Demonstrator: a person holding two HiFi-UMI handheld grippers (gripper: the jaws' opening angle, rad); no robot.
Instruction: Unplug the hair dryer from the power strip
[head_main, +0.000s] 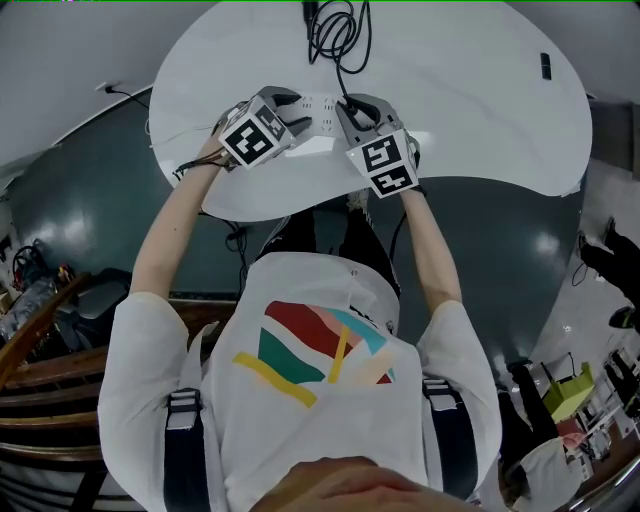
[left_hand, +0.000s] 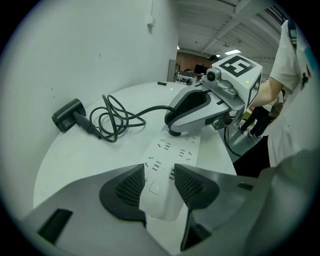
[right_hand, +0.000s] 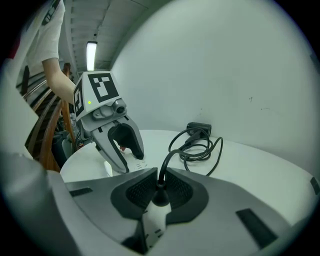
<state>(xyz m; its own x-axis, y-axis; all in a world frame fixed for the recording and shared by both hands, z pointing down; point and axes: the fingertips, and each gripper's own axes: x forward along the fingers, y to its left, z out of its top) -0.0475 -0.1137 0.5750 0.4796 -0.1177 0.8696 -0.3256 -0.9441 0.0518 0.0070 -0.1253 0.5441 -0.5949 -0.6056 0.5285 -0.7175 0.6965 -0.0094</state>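
Note:
A white power strip (left_hand: 172, 150) lies on the round white table (head_main: 470, 100). My left gripper (left_hand: 159, 182) is shut on the strip's near end, its pads against both long sides. A black plug (right_hand: 160, 196) stands in the strip, and my right gripper (right_hand: 159, 175) is shut on it. From the plug a black cord (right_hand: 200, 150) runs in loose coils to the black hair dryer (right_hand: 199, 129), which lies near the table's far edge by the wall. In the head view both grippers meet over the strip (head_main: 315, 105), the left gripper (head_main: 295, 110) beside the right gripper (head_main: 352, 110).
A small black object (head_main: 545, 65) lies at the table's far right. The white wall stands close behind the table. A wall socket (head_main: 110, 88) with a cable sits at left. The table's near edge is by the person's body.

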